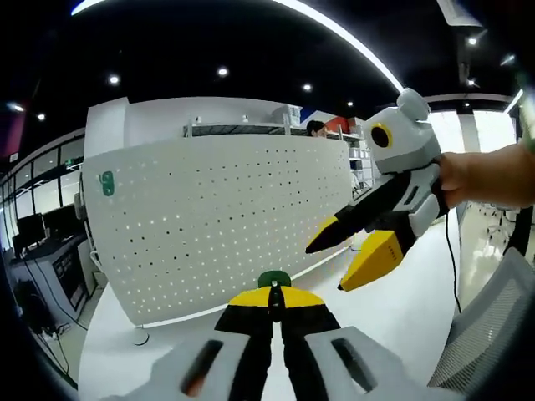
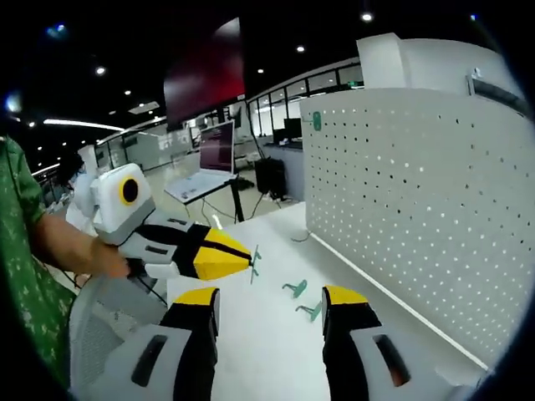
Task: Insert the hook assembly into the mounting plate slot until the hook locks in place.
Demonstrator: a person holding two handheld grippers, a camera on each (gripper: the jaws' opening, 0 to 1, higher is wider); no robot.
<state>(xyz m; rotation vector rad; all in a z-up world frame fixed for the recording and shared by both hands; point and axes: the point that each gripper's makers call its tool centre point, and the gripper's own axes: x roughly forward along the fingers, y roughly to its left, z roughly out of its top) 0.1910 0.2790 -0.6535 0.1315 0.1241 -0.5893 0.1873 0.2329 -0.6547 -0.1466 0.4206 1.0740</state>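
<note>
green hook | in gripper (left) | white pegboard upright

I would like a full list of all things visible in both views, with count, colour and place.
White perforated pegboard panel: one, upright on the table.
White table: one, below the panel.
Green plastic hooks: two loose on the table, one in the left tongs, one hung at the panel's upper corner.
Laptop: one, on a far desk.
Left tongs: yellow tips, shut on a hook.
Right tongs: yellow tips, open.
</note>
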